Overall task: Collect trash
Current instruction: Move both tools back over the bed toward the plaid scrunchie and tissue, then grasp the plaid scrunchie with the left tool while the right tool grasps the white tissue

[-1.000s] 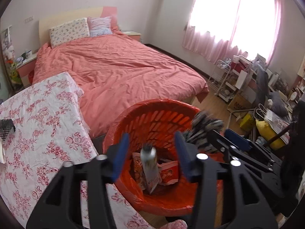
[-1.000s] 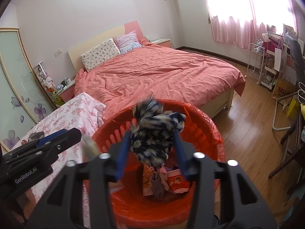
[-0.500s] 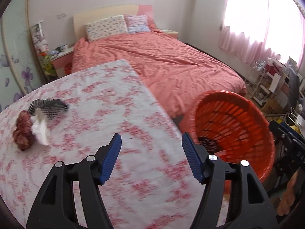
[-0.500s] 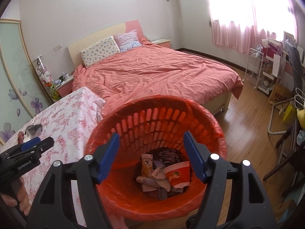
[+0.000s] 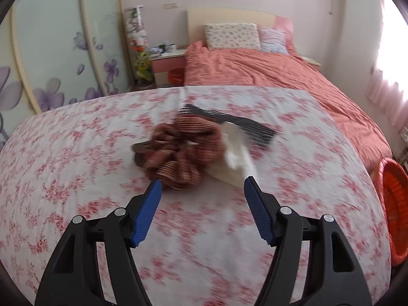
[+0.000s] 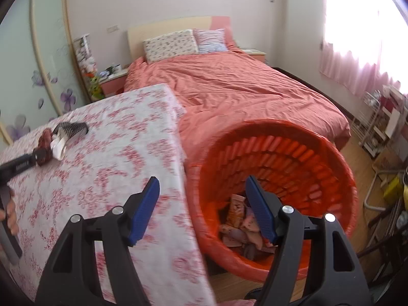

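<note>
On the floral tablecloth (image 5: pixel 76 158) lies a crumpled brown striped cloth (image 5: pixel 181 150), a white tissue (image 5: pixel 237 158) at its right and a black checkered piece (image 5: pixel 237 125) behind. My left gripper (image 5: pixel 202 190) is open and empty, just short of the brown cloth. My right gripper (image 6: pixel 202 186) is open and empty over the table edge beside the orange basket (image 6: pixel 318 158), which holds wrappers and cloth scraps (image 6: pixel 242 224). The same pile shows far left in the right wrist view (image 6: pixel 58 137), with the left gripper (image 6: pixel 17 164) next to it.
A bed with a salmon cover (image 6: pixel 242 86) stands behind table and basket. The basket rim shows at the right edge of the left wrist view (image 5: pixel 390 204). A nightstand (image 5: pixel 168 63) and floral wardrobe doors (image 5: pixel 51 51) are at the back. Cluttered shelves (image 6: pixel 382 122) stand on the right.
Both grippers dropped their items into the basket and opened. The left gripper swung left across the table up to the brown cloth pile. The right gripper shifted left toward the table edge.
</note>
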### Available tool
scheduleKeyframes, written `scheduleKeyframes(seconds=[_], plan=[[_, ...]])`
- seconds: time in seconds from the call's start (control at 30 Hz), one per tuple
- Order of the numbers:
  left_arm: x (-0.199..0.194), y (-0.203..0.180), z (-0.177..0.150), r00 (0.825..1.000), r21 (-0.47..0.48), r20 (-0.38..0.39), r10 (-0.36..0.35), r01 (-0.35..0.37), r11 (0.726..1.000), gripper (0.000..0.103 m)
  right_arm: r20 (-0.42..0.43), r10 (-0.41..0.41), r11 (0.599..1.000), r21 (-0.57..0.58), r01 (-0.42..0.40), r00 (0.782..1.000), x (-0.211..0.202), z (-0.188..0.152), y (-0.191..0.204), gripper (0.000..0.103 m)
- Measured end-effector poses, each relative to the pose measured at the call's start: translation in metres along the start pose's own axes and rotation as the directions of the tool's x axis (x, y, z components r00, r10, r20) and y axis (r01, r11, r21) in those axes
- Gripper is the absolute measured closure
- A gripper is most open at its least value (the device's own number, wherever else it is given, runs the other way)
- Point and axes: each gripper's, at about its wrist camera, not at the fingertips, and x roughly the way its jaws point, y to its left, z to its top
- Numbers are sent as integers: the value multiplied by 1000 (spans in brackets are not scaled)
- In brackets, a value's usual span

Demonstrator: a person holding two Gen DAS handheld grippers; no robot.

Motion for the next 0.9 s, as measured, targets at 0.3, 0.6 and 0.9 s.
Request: scheduleKeyframes(seconds=[0.3, 0.6, 0.9], plan=[[24, 6, 12, 997, -46, -1, -73, 73, 996, 43, -41, 36, 997, -72, -39, 998, 17, 0, 41, 34], [34, 13, 16, 995, -33, -11, -98, 98, 995, 87, -55, 61, 992, -111, -67, 997, 20, 0, 66, 34], [-4, 56, -25, 989, -13, -44, -144, 144, 990, 87, -74, 118, 980, -155, -128, 990, 26, 1, 108, 34]])
